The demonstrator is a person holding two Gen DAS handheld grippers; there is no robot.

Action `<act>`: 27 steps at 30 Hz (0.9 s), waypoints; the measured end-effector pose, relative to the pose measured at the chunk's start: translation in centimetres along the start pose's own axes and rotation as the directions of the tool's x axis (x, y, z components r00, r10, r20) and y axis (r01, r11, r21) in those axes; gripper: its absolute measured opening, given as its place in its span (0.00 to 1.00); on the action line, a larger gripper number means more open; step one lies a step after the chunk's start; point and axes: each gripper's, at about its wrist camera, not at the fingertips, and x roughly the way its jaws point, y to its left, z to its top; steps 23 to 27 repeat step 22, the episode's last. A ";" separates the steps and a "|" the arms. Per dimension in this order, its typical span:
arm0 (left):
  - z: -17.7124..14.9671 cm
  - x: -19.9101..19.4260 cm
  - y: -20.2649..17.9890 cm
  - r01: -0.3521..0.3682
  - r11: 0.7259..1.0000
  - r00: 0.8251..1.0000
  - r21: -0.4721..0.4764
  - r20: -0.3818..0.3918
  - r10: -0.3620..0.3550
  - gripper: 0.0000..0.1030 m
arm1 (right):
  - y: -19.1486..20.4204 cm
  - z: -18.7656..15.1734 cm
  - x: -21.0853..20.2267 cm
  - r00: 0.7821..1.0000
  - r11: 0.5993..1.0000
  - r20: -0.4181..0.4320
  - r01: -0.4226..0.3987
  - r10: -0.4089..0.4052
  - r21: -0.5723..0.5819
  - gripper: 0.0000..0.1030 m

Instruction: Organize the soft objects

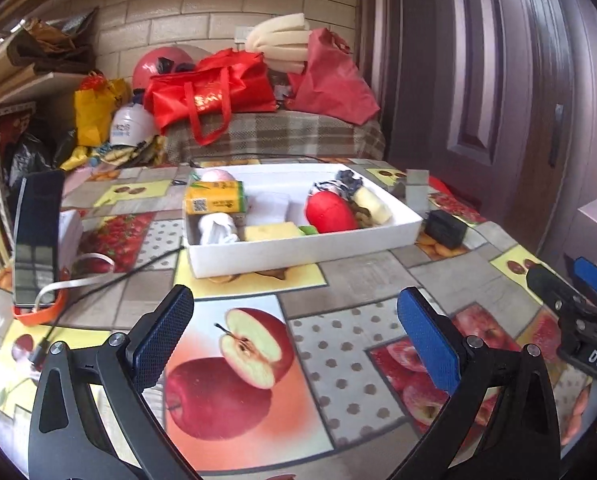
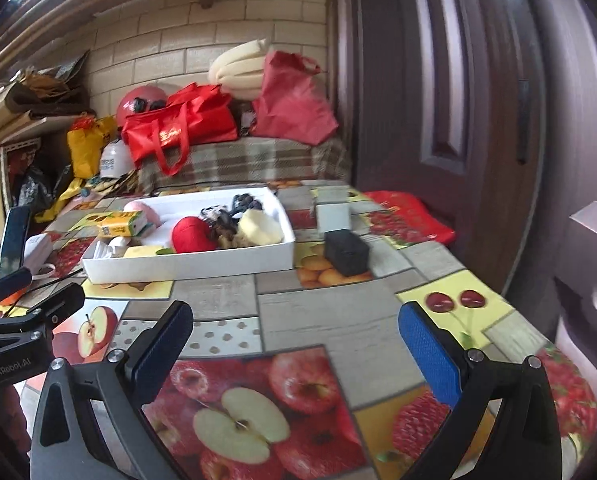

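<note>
Hovering low over a fruit-print desk (image 1: pixel 350 276), the left tongs (image 1: pixel 298 344) gape wide with nothing between their blue pads, and the right tongs (image 2: pixel 302 348) hang likewise spread and empty just beside them. Beyond both pairs sits the white tray (image 1: pixel 298 246), well clear of the fingertips, and every soft item lies inside it. At the tray's near-left corner rests a rolled white cloth (image 1: pixel 217 229), with a yellow sponge (image 1: pixel 272 232) beside it along the near wall. A red plush ball (image 1: pixel 330 213) sits toward the tray's right half, flanked by a pale yellow foam block (image 1: pixel 372 203) against the right wall; a dark, blurred bundle (image 1: pixel 348 180) lies behind them at the tray's far-right corner. A yellow-green tissue pack (image 1: pixel 214 199) leans at the tray's left side, a pink rounded item (image 1: pixel 217 176) behind it. Just right of the tray stands a small black box (image 2: pixel 346 254), with a grey box (image 2: pixel 332 218) behind that. Left of the tray a dark phone (image 1: pixel 36 240) stands propped upright in an orange holder (image 1: pixel 38 314), cables trailing toward the tray. Behind the tray, red bags (image 1: pixel 214 88) crowd a plaid-covered bench (image 1: pixel 278 136)
</note>
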 end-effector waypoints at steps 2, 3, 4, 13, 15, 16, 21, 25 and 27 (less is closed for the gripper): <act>-0.1 0.5 -0.7 -0.011 0.999 0.999 0.039 -0.038 0.013 1.00 | -0.6 -0.1 -0.6 0.997 0.996 0.012 0.079 -0.079 0.034 1.00; -0.1 0.7 -1.0 -0.022 0.998 0.998 0.056 -0.056 0.025 1.00 | -1.0 -0.1 -0.7 0.993 0.992 0.008 0.115 -0.115 0.052 1.00; -0.2 1.0 -1.4 -0.039 0.996 0.997 0.077 -0.071 0.044 1.00 | -1.3 -0.2 -0.7 0.992 0.990 0.004 0.126 -0.127 0.065 1.00; -0.5 0.2 -2.2 -0.040 0.991 0.998 0.124 -0.044 0.046 1.00 | -1.6 -0.4 -0.5 0.989 0.987 -0.023 0.145 -0.143 0.077 1.00; -0.5 0.3 -2.2 -0.029 0.992 0.998 0.124 -0.051 0.035 1.00 | -1.7 -0.4 -0.7 0.990 0.987 -0.013 0.139 -0.138 0.079 1.00; -0.5 0.3 -2.2 -0.022 0.992 0.998 0.126 -0.053 0.029 1.00 | -1.8 -0.5 -0.7 0.991 0.987 -0.011 0.134 -0.134 0.083 1.00; -0.6 0.1 -2.8 0.016 0.989 0.998 0.147 -0.059 -0.008 1.00 | -2.5 -0.5 -0.6 0.993 0.986 -0.026 0.117 -0.115 0.116 1.00; -0.7 0.1 -3.0 0.032 0.988 0.998 0.153 -0.065 -0.023 1.00 | -2.6 -0.5 -0.5 0.993 0.986 -0.032 0.116 -0.113 0.120 1.00; -0.7 0.1 -3.0 0.032 0.988 0.998 0.153 -0.065 -0.023 1.00 | -2.6 -0.5 -0.5 0.993 0.986 -0.032 0.116 -0.113 0.120 1.00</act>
